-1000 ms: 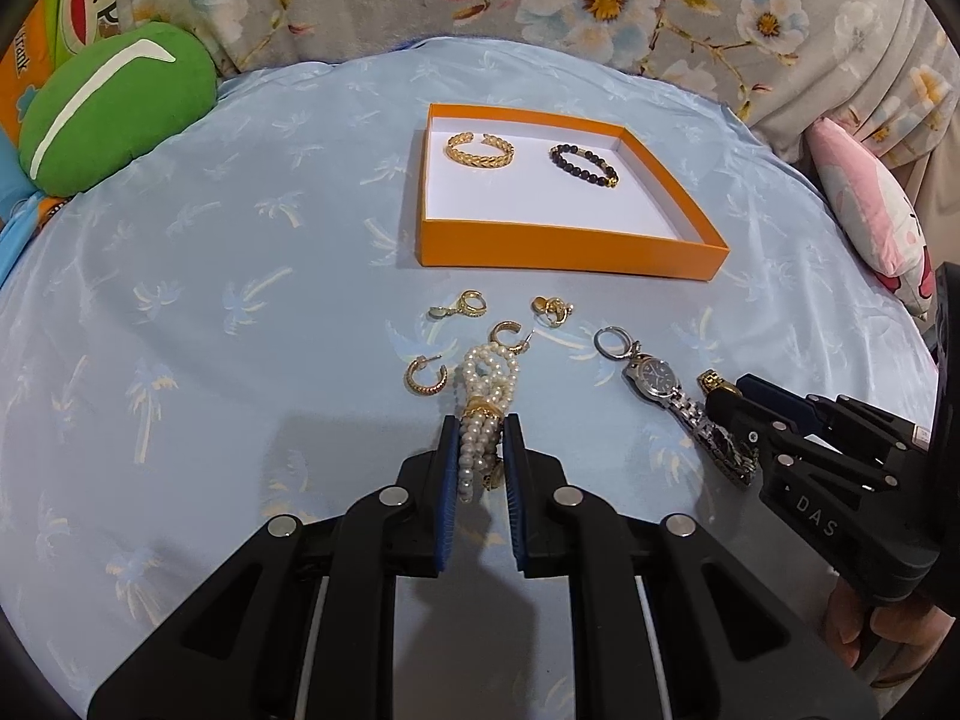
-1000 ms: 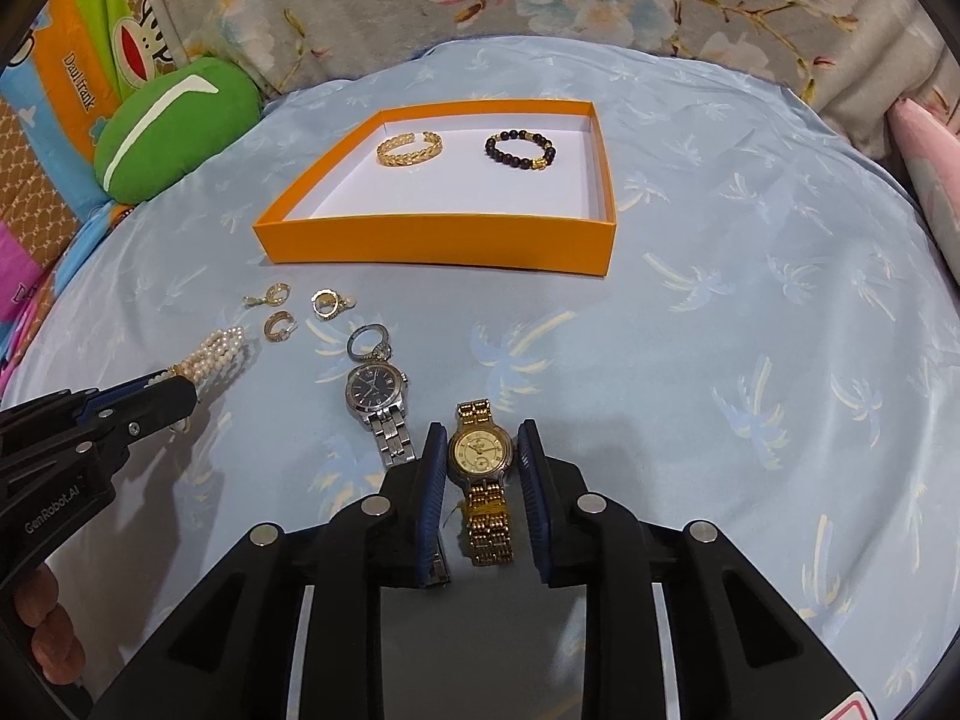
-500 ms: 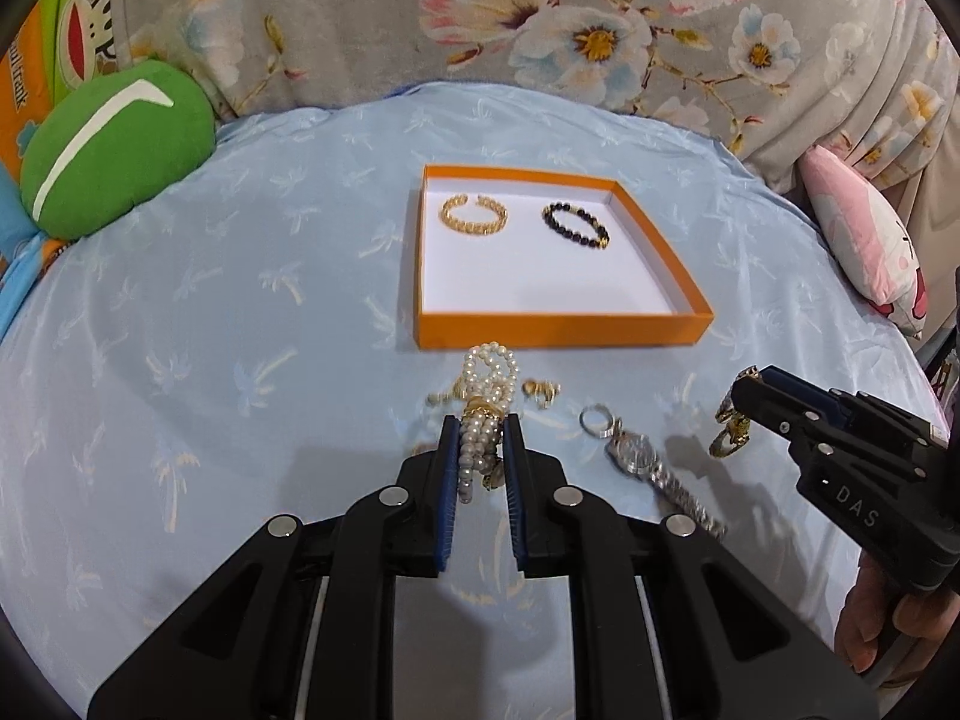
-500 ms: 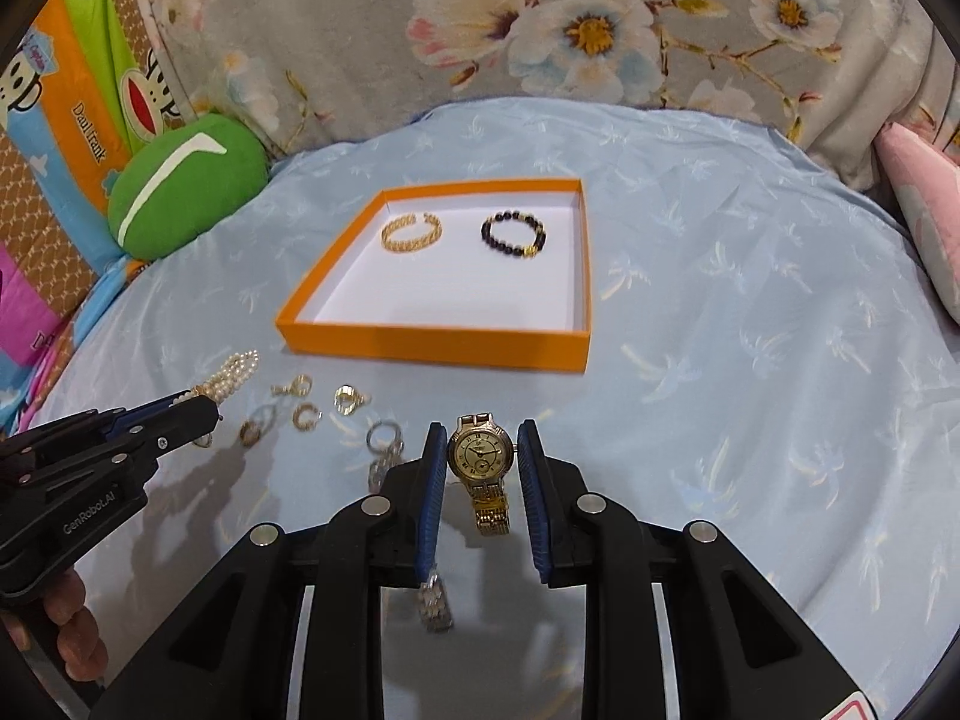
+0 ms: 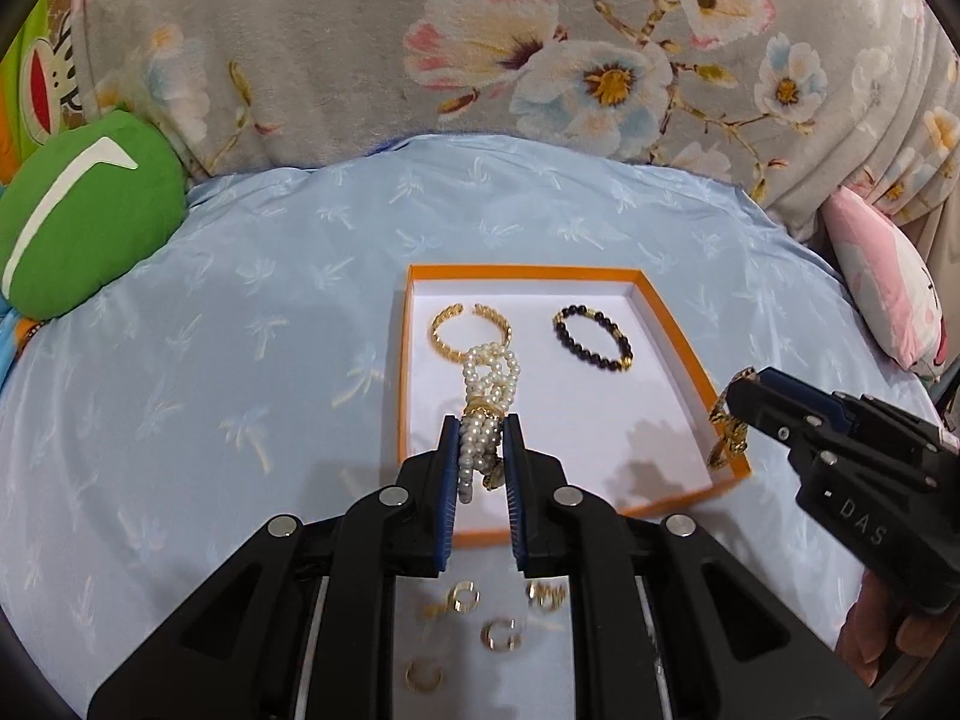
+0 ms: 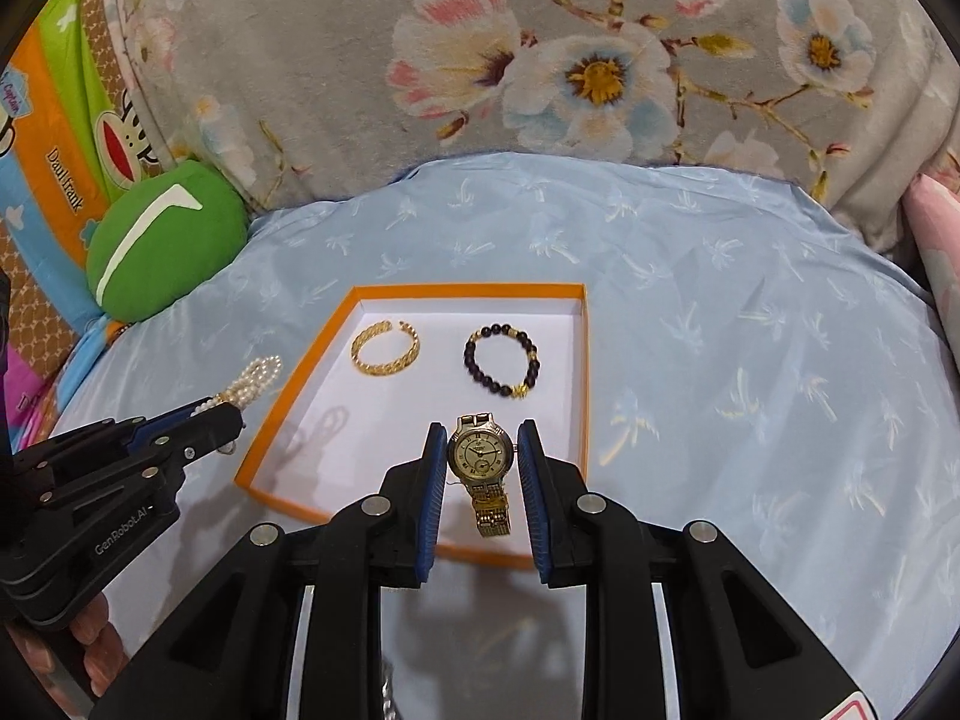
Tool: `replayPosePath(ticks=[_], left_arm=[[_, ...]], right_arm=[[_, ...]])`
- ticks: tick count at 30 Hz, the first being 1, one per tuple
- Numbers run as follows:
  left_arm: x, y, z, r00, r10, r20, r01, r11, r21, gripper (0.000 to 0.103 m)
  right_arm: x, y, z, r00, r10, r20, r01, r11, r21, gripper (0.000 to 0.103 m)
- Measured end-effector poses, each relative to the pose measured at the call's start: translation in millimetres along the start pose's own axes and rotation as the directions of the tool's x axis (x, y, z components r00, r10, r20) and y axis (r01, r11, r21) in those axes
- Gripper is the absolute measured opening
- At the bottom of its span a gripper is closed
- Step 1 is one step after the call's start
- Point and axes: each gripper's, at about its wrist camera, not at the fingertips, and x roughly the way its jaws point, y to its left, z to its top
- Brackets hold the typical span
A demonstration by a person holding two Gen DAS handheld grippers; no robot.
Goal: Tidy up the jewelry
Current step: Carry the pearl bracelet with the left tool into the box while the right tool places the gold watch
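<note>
My left gripper [image 5: 479,426] is shut on a white pearl bracelet [image 5: 489,378], which hangs above the near left part of the orange tray [image 5: 420,534]. My right gripper [image 6: 482,438] is shut on a gold watch [image 6: 480,456], held over the tray's [image 6: 270,420] near edge. Inside the tray lie a gold cuff bracelet [image 5: 471,330] and a dark beaded bracelet [image 5: 593,339]. The right gripper [image 5: 738,402] with the watch also shows at the right of the left wrist view. The left gripper [image 6: 231,414] with the pearls [image 6: 255,381] shows at the left of the right wrist view.
Several gold earrings [image 5: 462,597] lie on the pale blue sheet [image 5: 240,360] under my left gripper. A green cushion [image 5: 84,228] sits far left, a pink pillow [image 5: 882,294] far right, and a floral blanket [image 5: 540,60] behind. A person's fingers [image 5: 876,642] hold the right gripper.
Both grippers have lifted their pieces off the sheet and carried them forward over the tray. The earrings and the silver watch have slipped behind and below the grippers.
</note>
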Motion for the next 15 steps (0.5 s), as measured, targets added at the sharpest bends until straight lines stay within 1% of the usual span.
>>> replayPosePath(ticks=[2, 8, 15], left_arm=[[12, 1, 6, 1.0, -0.002, -0.008, 0.002, 1.0, -0.002, 0.013], [44, 4, 15, 0.999, 0.002, -0.035, -0.002, 1.0, -0.002, 0.013], [75, 3, 14, 0.997, 0.007, -0.077, -0.006, 1.0, 0.006, 0.013]], right_arm=[[12, 0, 4, 1.0, 0.009, -0.011, -0.009, 1.0, 0.003, 0.023], [44, -2, 11, 0.999, 0.0, -0.038, -0.001, 1.0, -0.001, 0.023], [70, -10, 7, 0.997, -0.007, -0.074, 0.008, 1.0, 0.007, 0.023]])
